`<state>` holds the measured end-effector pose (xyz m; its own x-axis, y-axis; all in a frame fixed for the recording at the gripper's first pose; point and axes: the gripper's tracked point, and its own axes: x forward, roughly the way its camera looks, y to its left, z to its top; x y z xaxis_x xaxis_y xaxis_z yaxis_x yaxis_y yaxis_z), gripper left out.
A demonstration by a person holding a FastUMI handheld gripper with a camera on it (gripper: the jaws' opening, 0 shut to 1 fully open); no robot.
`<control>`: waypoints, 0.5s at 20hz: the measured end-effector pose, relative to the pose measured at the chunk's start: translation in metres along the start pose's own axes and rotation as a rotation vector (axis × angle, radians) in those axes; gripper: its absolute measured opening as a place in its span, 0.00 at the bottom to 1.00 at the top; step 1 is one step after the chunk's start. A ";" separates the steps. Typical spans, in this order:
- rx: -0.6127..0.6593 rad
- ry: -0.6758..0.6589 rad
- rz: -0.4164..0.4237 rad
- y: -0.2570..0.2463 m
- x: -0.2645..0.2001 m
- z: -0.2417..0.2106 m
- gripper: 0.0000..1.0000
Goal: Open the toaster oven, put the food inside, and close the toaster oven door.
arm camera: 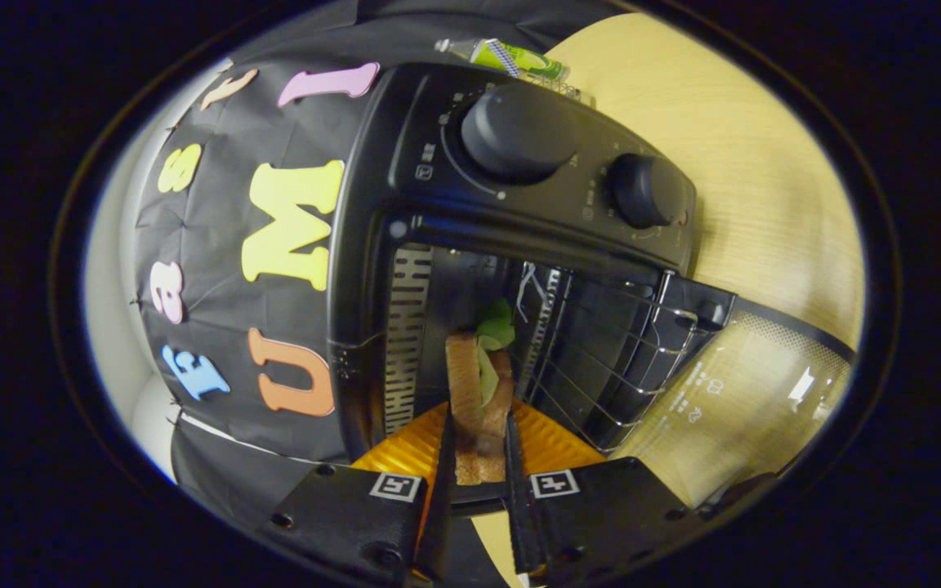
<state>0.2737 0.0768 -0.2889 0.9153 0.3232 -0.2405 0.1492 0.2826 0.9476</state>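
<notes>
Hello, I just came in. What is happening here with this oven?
A hand-held gripper has its jaws shut on a brown sandwich with green lettuce and is holding it at the mouth of the black toaster oven with two round knobs. The oven's glass door is already open, lying flat toward the wooden table. The metal wire rack inside is still bare, so the food is not yet set down and the door is not yet closed.

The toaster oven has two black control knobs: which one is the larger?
The larger knob sits nearer the black cloth wall; the smaller knob sits towards the open glass door. The hand-held gripper grips the sandwich.
</notes>
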 end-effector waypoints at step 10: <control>-0.275 0.167 -0.197 -0.009 -0.016 -0.045 0.88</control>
<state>0.2408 0.1098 -0.3031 0.8020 0.3746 -0.4654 0.1899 0.5787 0.7931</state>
